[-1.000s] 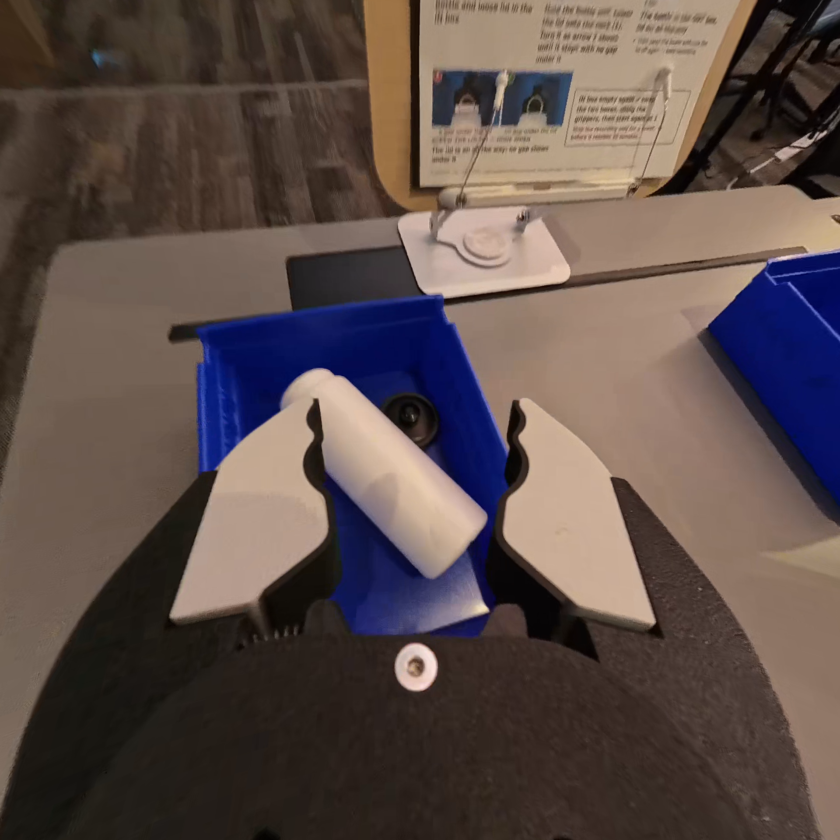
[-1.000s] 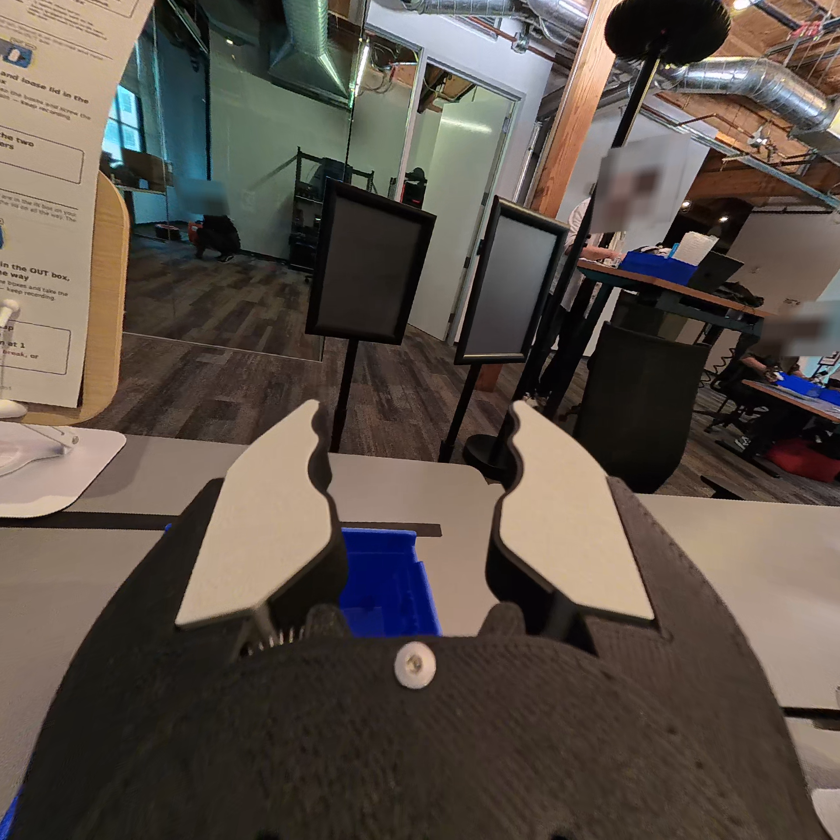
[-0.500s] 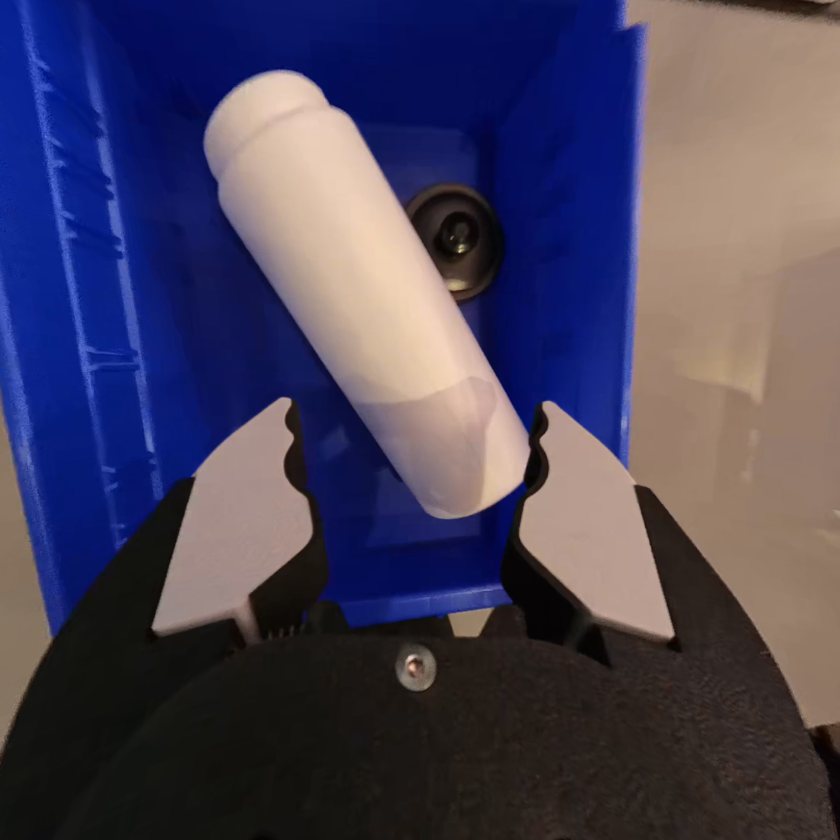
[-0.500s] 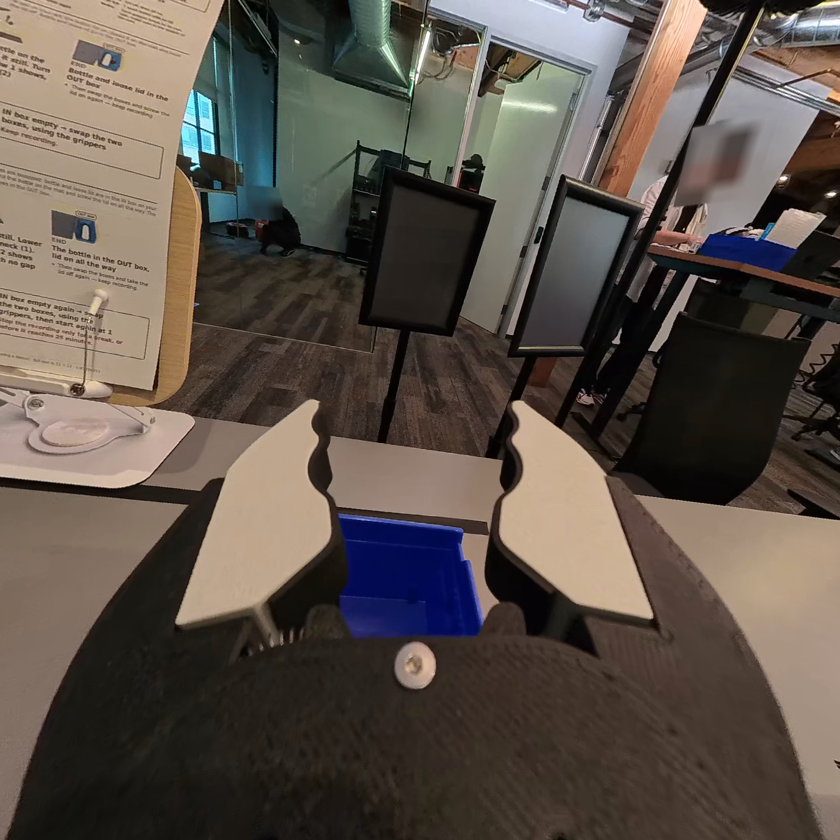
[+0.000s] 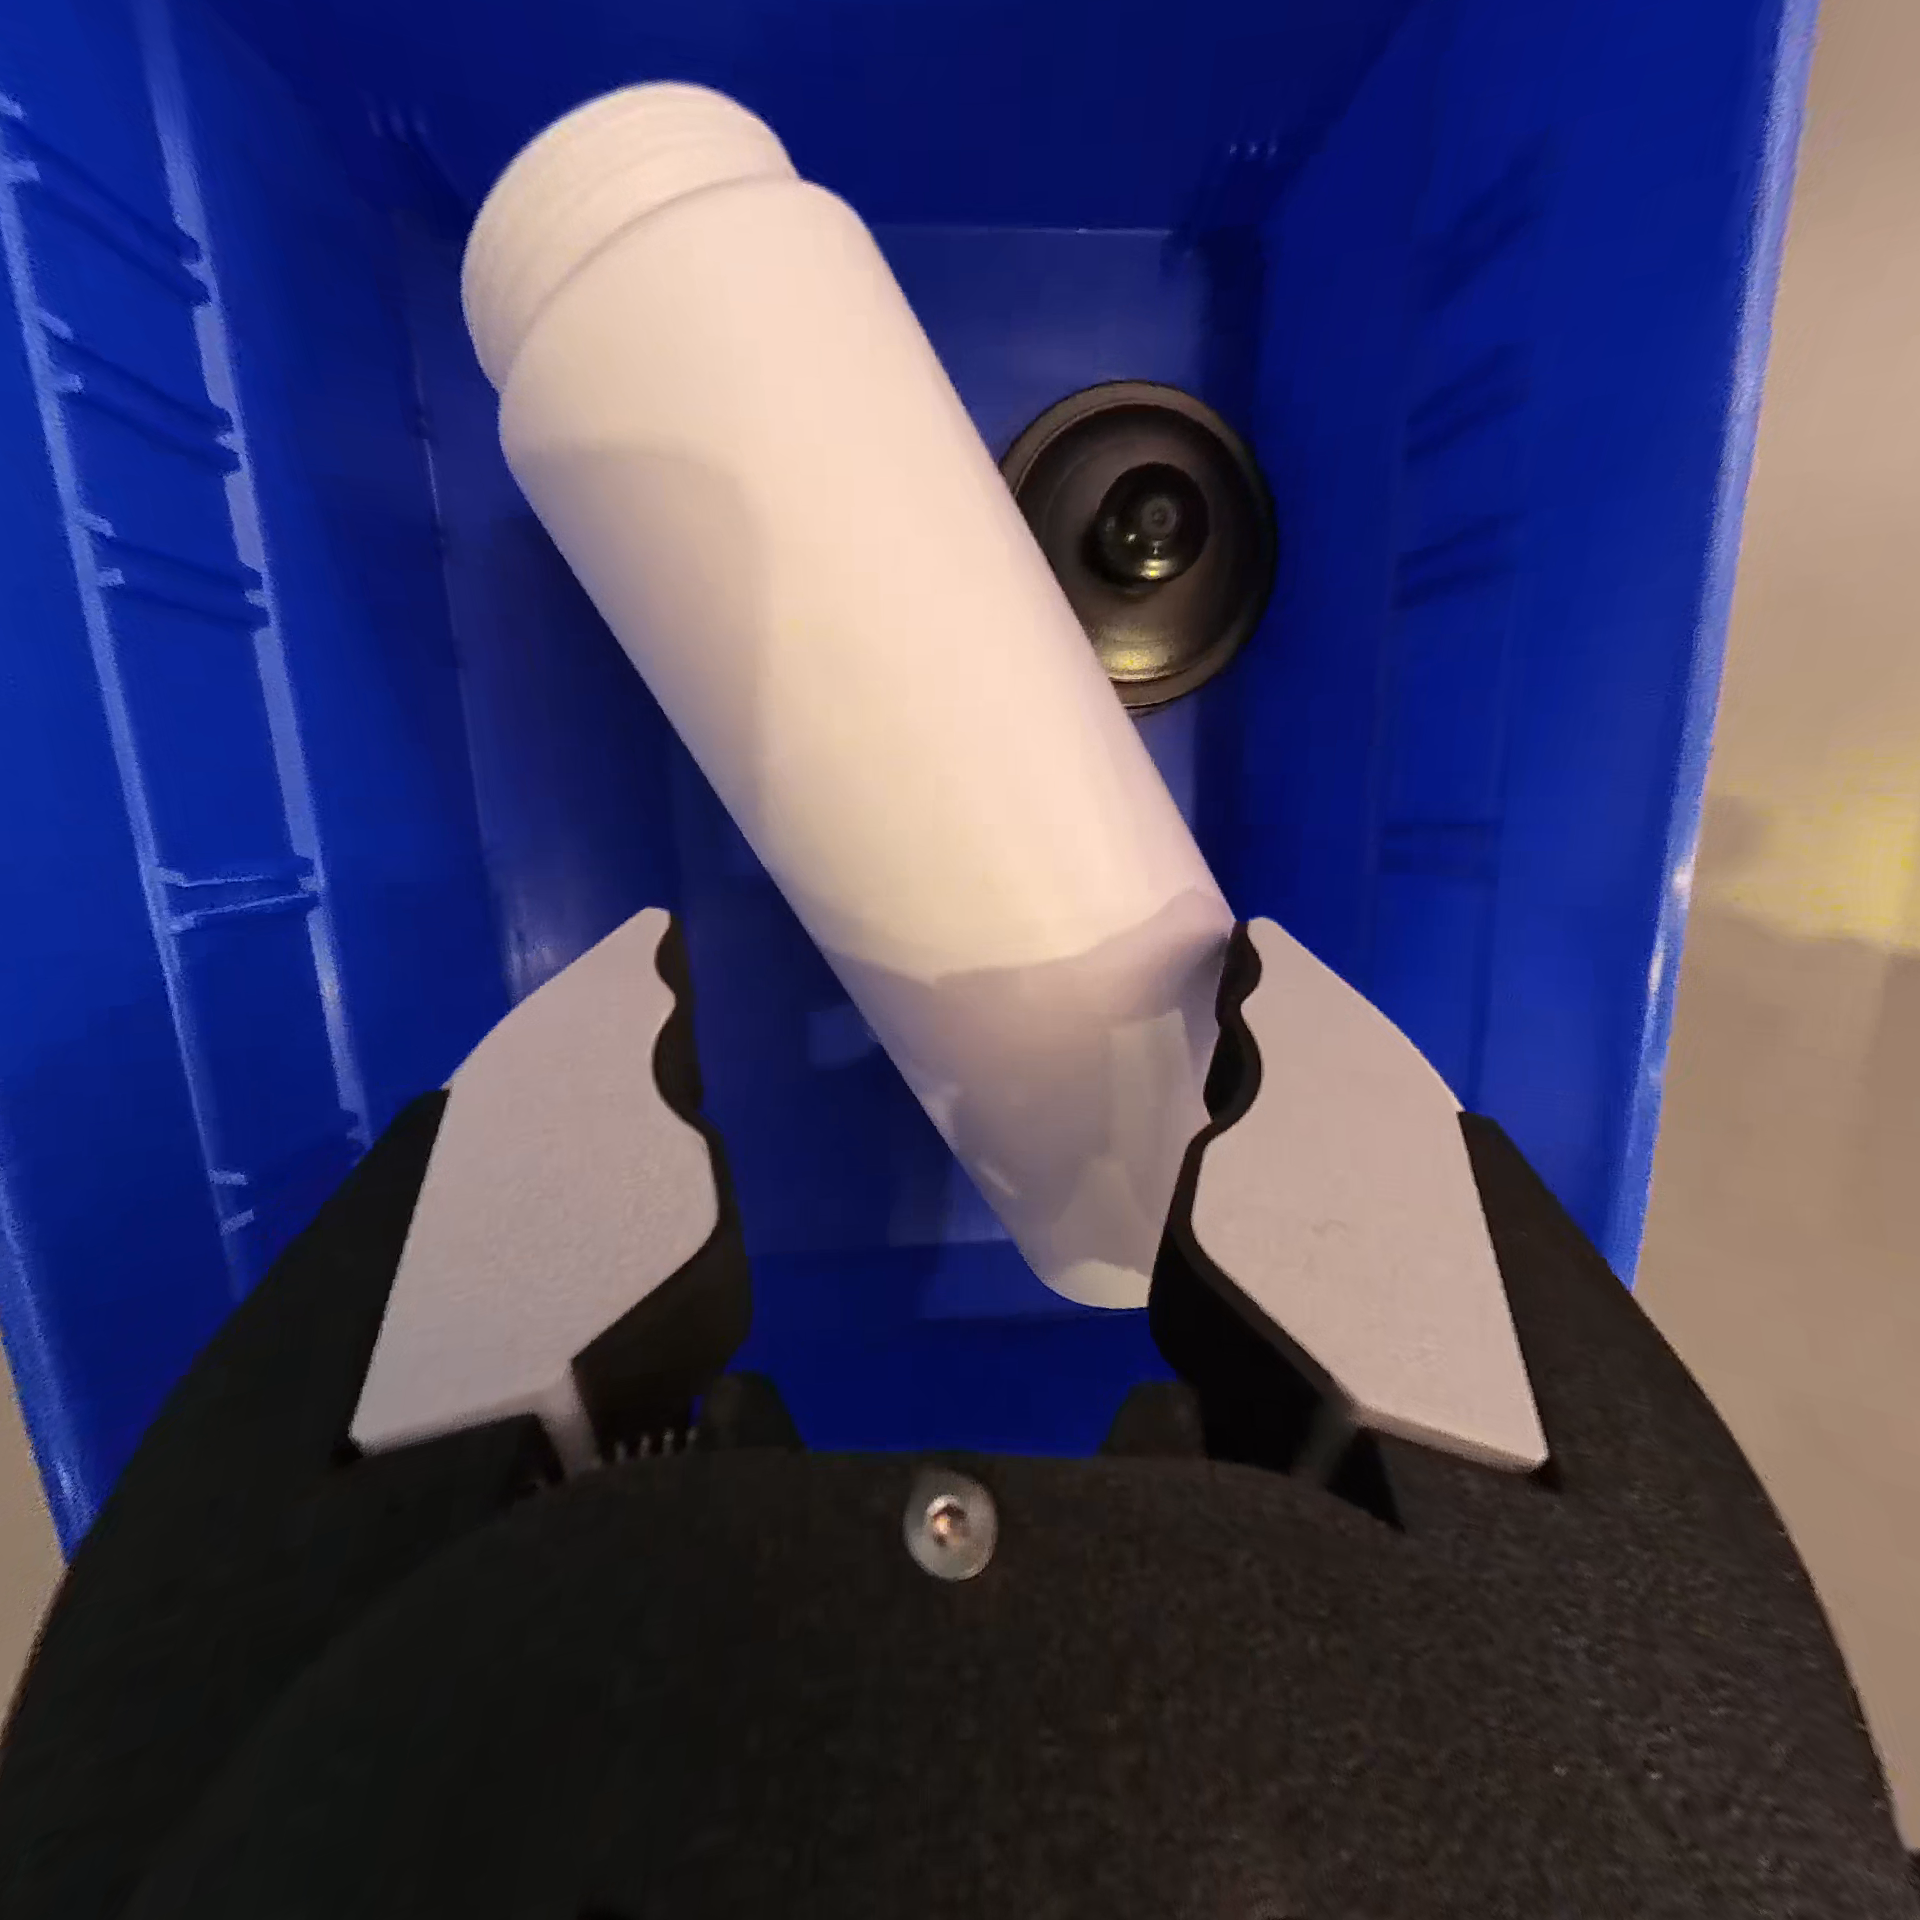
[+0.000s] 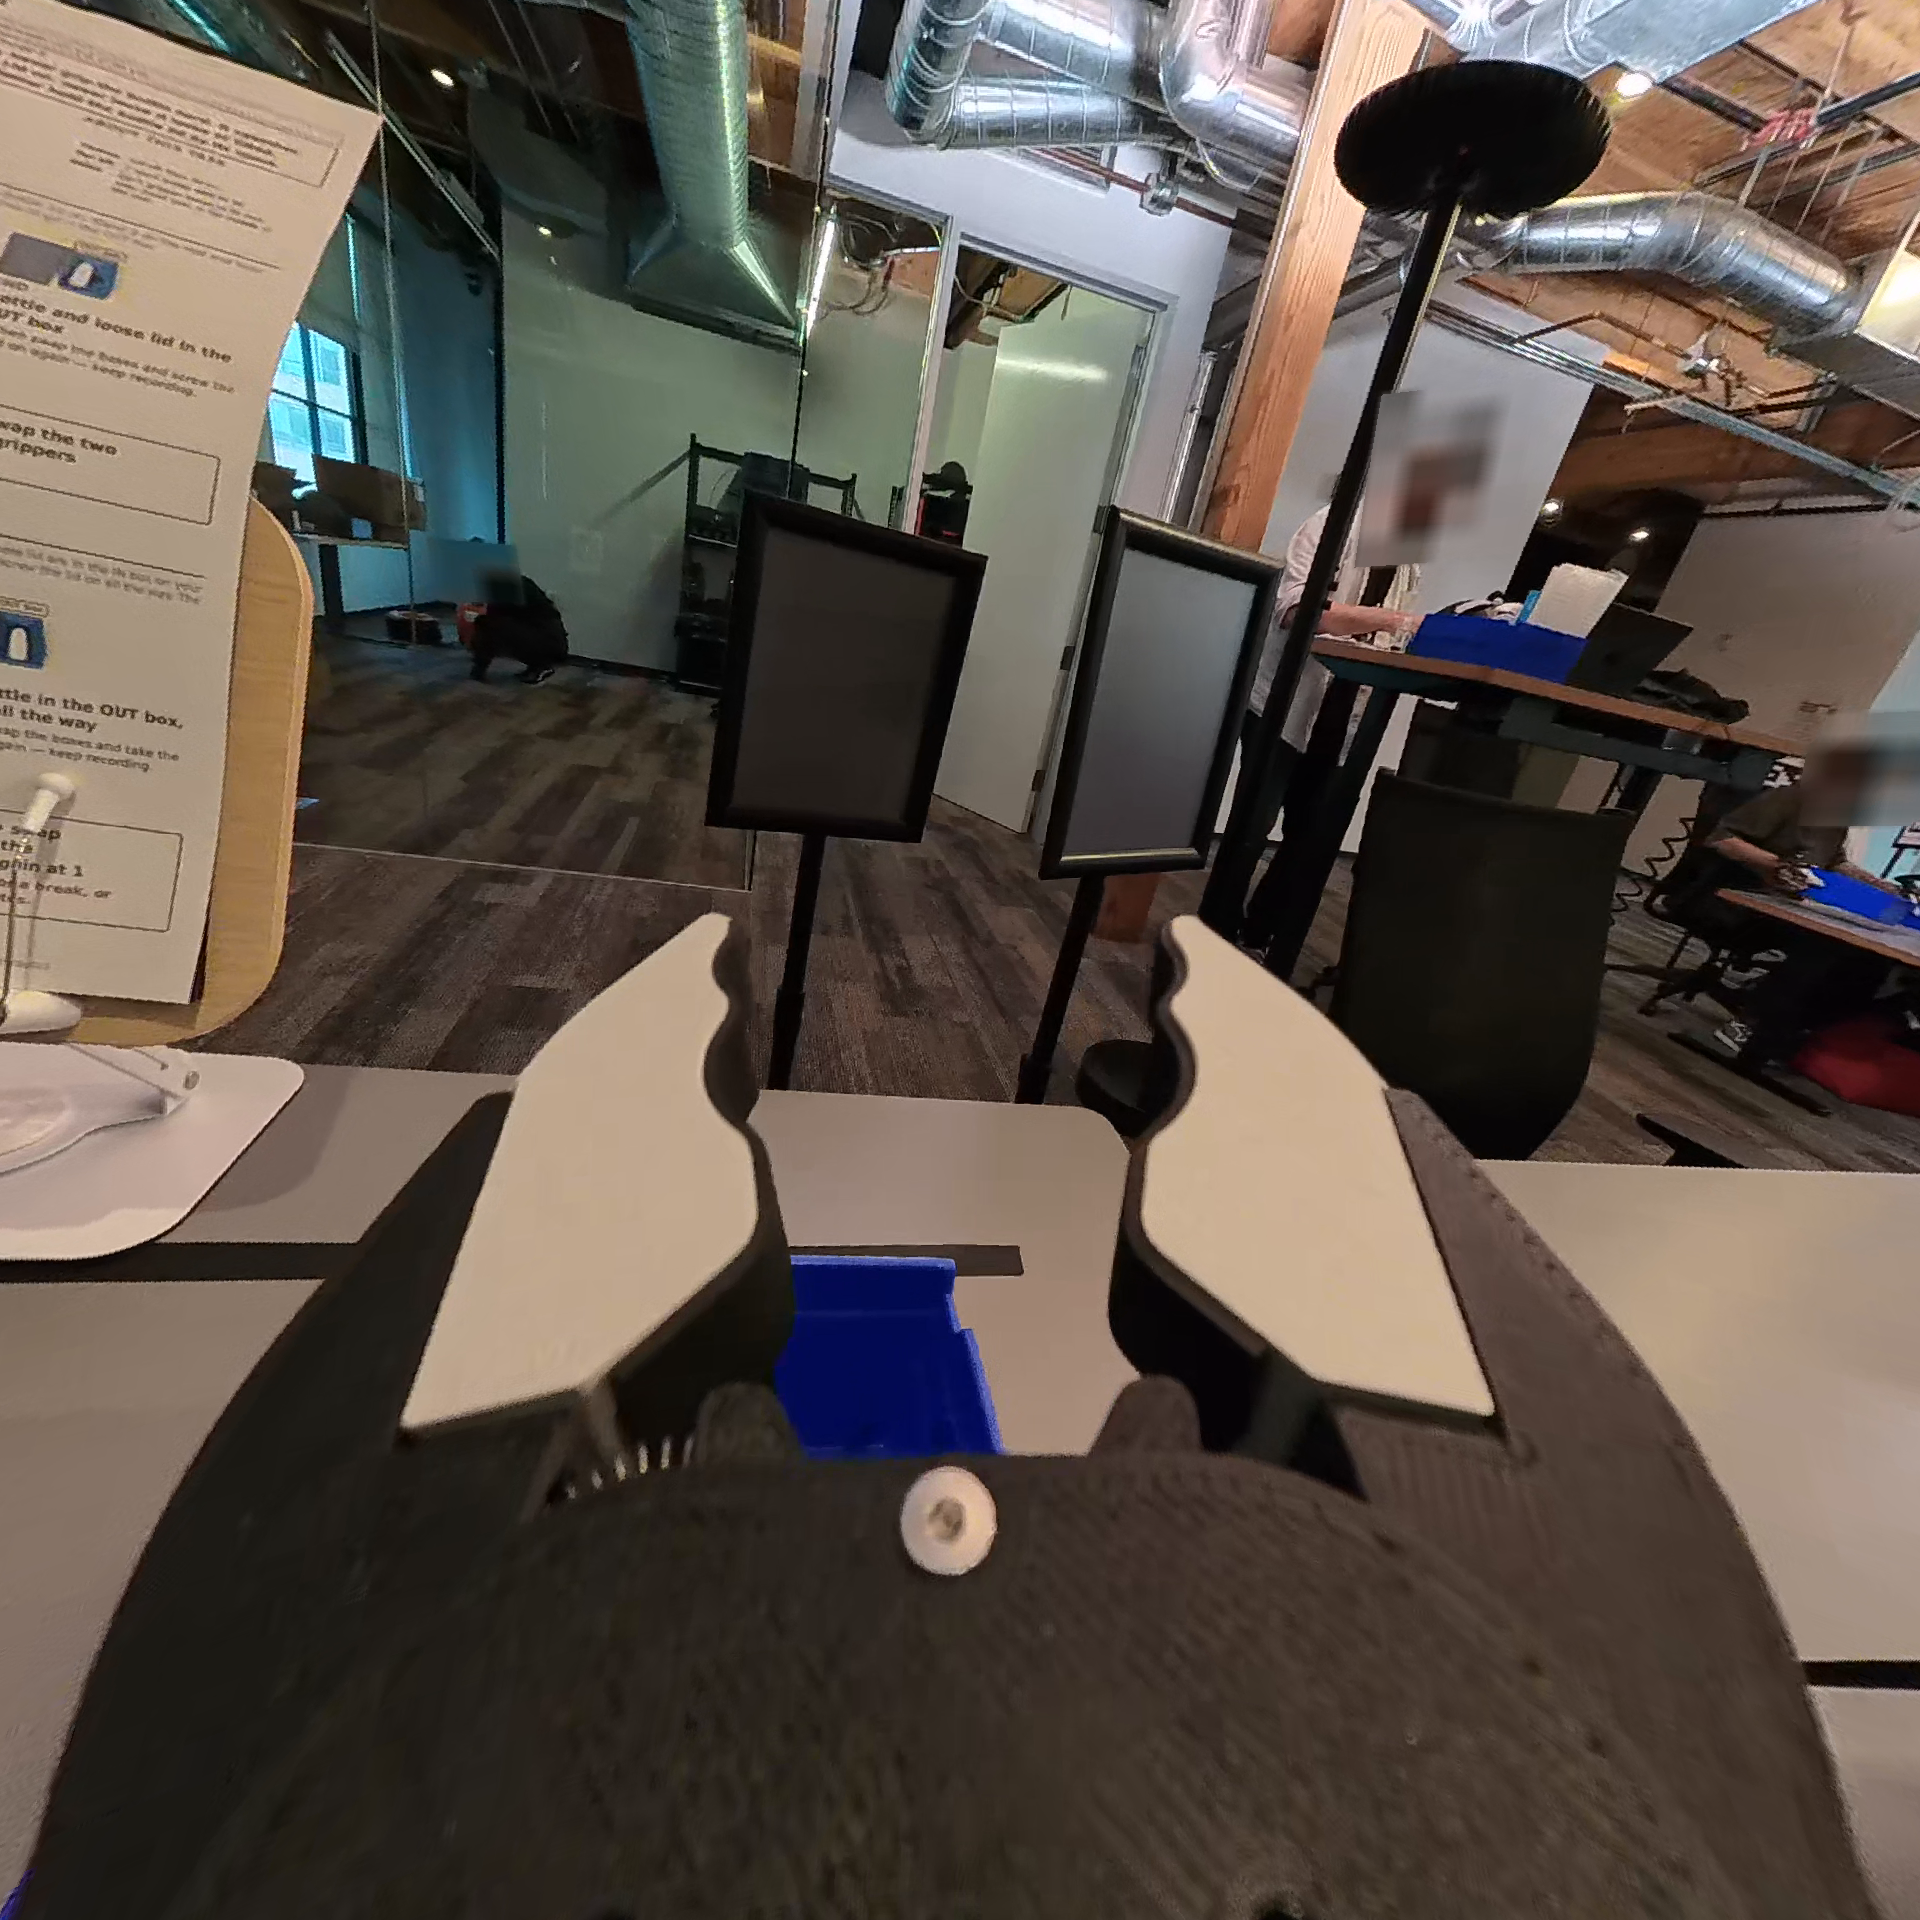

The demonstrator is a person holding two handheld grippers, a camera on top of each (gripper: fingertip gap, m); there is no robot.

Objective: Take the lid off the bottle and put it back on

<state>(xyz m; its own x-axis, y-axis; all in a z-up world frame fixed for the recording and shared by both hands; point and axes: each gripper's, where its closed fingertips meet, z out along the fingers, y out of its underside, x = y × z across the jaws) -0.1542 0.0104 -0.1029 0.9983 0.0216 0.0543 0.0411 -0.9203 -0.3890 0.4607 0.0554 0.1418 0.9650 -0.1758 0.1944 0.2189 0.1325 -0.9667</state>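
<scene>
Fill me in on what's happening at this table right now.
A person is working with two handheld grippers. The left gripper is open and reaches down into a blue bin, its fingers either side of the base of a white bottle lying on its side. The bottle's threaded neck is bare; the black lid lies loose beside it in the bin. The right gripper is open and empty above the grey table.

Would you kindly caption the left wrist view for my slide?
Open left gripper straddles the uncapped white bottle lying beside its black lid in a blue bin.
</scene>
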